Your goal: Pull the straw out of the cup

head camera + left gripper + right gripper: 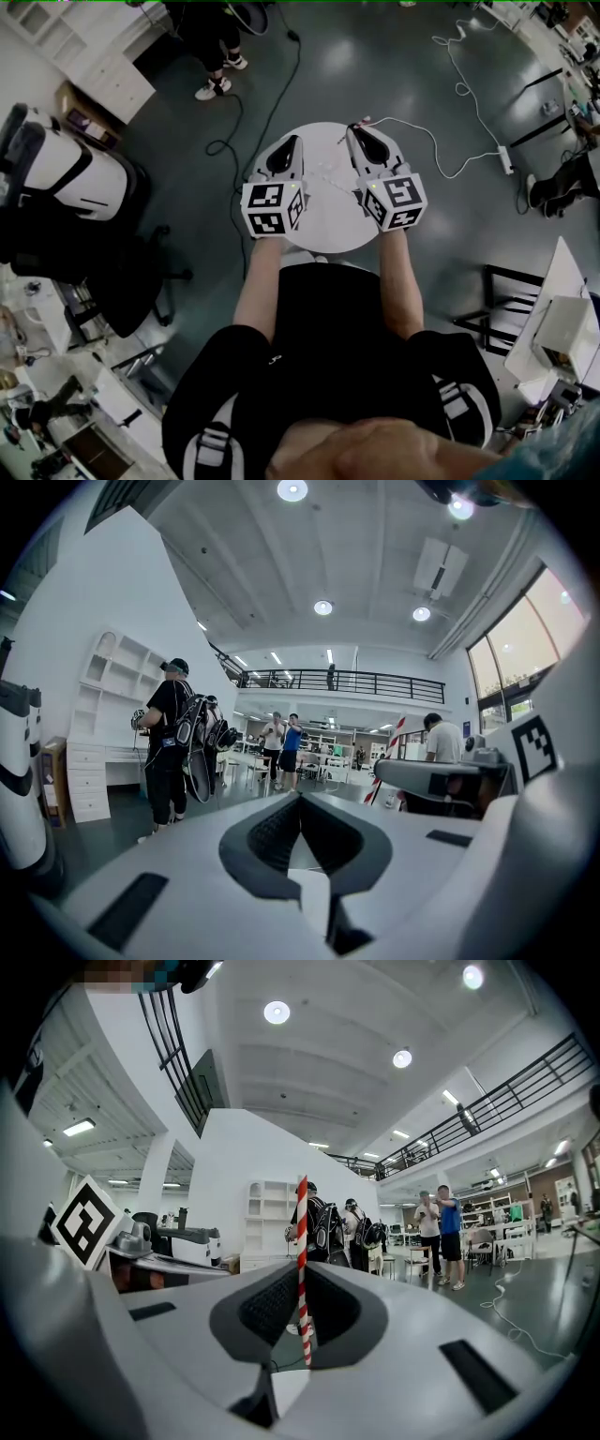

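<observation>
A red-and-white striped straw (302, 1241) stands upright between the jaws of my right gripper (302, 1274), which is shut on it. In the head view that gripper (357, 133) hangs over the far right part of the round white table (323, 230), and the straw (362, 122) shows only as a small pinkish tip. My left gripper (290, 142) is level with it on the left, its jaw tips (300, 799) meeting on nothing. The left gripper view catches the straw (386, 761) at the right. A faint clear thing (328, 176) lies between the grippers; whether it is the cup is unclear.
The table is small, with dark floor all round. White cables (450, 164) and a power strip (507, 159) lie at the back right, a black cable (258, 122) at the back left. An office chair (56, 178) stands at the left, a black frame (506, 300) at the right. People stand farther off.
</observation>
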Tool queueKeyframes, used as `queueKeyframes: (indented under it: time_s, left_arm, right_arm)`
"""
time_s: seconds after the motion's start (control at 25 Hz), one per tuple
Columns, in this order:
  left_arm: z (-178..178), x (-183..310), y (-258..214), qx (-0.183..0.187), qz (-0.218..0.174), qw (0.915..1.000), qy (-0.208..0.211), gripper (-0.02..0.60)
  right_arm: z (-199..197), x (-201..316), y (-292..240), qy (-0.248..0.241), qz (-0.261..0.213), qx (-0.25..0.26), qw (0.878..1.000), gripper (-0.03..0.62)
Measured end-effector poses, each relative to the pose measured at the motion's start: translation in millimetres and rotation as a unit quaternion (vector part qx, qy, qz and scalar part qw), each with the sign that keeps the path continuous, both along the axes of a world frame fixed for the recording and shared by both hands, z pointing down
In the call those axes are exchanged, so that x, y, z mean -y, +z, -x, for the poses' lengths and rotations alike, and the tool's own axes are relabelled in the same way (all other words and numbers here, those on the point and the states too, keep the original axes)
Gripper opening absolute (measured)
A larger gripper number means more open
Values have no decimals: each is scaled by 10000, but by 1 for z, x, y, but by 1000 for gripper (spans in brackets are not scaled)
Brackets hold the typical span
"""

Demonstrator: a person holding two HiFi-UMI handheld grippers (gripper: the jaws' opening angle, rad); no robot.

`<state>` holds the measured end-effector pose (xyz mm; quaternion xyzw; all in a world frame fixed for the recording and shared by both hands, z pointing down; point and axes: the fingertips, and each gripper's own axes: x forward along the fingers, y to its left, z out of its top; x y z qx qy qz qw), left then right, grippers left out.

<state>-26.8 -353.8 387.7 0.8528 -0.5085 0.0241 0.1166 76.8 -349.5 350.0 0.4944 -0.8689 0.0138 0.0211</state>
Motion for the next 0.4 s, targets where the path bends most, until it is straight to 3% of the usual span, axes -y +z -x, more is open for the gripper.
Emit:
queueKeyframes:
  time_s: [0.4]
  left_arm:
    - [-4,0,-8,-18,-115,9999,57,9]
  right_arm:
    - [-2,0,-4,30,-44,-2,10000,34]
